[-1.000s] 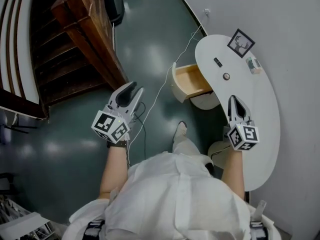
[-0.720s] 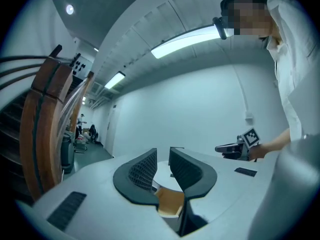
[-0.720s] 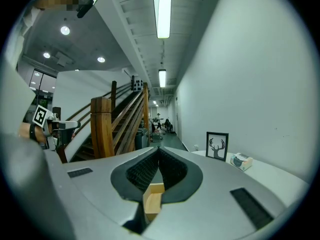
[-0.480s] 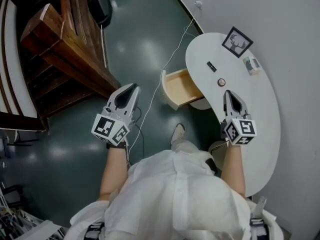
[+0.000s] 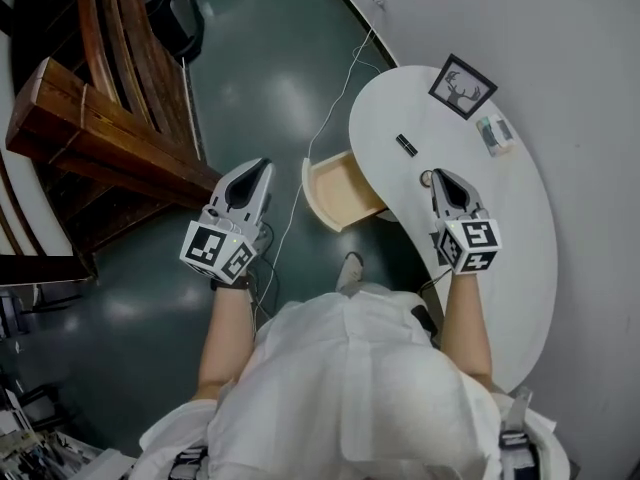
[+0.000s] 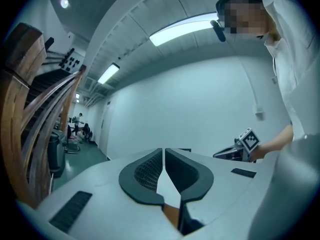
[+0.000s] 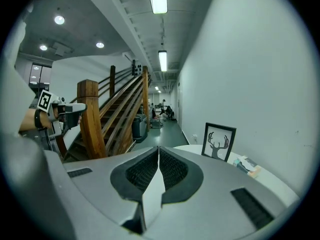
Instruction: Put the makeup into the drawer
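Note:
A white oval table (image 5: 520, 238) stands against the wall with its wooden drawer (image 5: 338, 194) pulled open to the left. On the tabletop lie a flat black makeup case (image 5: 406, 145), a small round compact (image 5: 427, 179) and a pale packet (image 5: 497, 134). My right gripper (image 5: 440, 174) hovers over the table, shut and empty, its tip just beside the round compact. My left gripper (image 5: 262, 165) is over the floor left of the drawer, shut with nothing in it. In the right gripper view the packet (image 7: 246, 165) lies ahead to the right.
A framed deer picture (image 5: 461, 86) leans on the wall at the table's far end. A wooden staircase (image 5: 110, 138) rises on the left. A white cable (image 5: 315, 153) runs across the green floor to the drawer side.
Both grippers have moved forward. The right one has come further over the tabletop, up to the round compact; the left has come closer to the open drawer. Both stay shut.

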Tool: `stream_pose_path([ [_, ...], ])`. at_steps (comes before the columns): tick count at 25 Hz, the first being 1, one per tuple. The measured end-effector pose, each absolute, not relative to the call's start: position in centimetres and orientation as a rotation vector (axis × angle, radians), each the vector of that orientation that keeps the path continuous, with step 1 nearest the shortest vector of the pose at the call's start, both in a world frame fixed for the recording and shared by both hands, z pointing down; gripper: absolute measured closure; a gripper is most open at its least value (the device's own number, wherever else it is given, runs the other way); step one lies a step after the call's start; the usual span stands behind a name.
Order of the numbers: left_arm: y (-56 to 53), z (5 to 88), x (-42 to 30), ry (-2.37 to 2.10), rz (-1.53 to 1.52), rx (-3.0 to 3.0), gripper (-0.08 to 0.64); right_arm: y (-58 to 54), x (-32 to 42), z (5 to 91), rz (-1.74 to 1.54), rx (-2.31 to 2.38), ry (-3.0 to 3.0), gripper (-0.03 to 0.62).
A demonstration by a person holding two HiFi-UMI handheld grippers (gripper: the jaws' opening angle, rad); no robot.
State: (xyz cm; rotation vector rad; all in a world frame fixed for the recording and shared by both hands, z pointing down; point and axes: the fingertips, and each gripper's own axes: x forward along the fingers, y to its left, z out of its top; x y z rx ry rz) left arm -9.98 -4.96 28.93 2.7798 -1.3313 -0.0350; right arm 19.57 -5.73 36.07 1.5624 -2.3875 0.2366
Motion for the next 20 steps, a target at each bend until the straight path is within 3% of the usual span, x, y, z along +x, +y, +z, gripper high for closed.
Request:
stream_pose_path([
  [20, -11.3, 34.8, -5.6, -1.160, 0.084, 2.763, 0.531, -13.7, 19.2, 46.6, 0.355, 1.224, -2.185, 0.532],
])
